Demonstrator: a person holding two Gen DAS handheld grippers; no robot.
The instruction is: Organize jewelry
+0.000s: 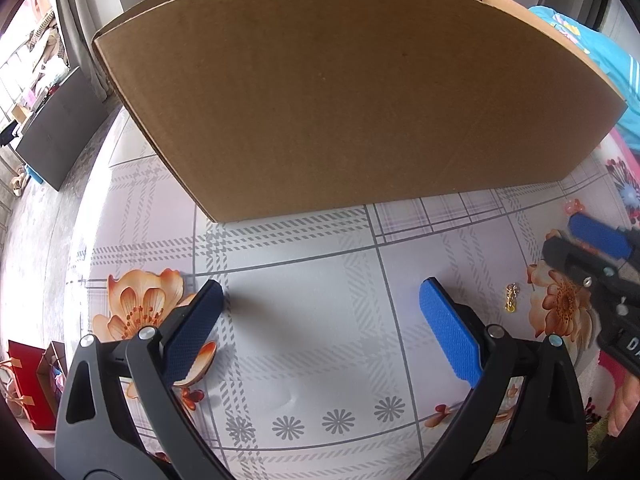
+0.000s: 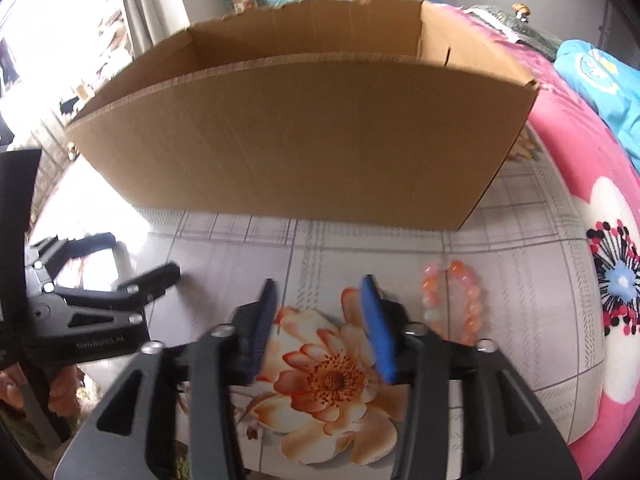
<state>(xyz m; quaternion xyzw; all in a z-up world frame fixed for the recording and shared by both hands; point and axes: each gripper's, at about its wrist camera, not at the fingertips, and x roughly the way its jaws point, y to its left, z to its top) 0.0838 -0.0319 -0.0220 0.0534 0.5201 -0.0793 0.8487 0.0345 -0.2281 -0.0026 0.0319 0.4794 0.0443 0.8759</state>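
Surface (image 1: 320,320): cardboard box (image 1: 340,92), bead bracelet (image 2: 454,300), gold trinket (image 1: 511,297). Left gripper (image 1: 320,320) jaws wide apart; right gripper (image 2: 320,320) jaws apart, empty.

A home is shown, most likely a bedroom. A table is covered with a flowered tablecloth (image 2: 328,384). A pink flowered blanket (image 2: 568,128) and blue bedding (image 2: 600,88) are seen beside it. Grey curtains (image 1: 86,20) are hung behind.

Gold trinket (image 1: 511,297) too small to ID; bracelet (image 2: 456,300) partly hidden.
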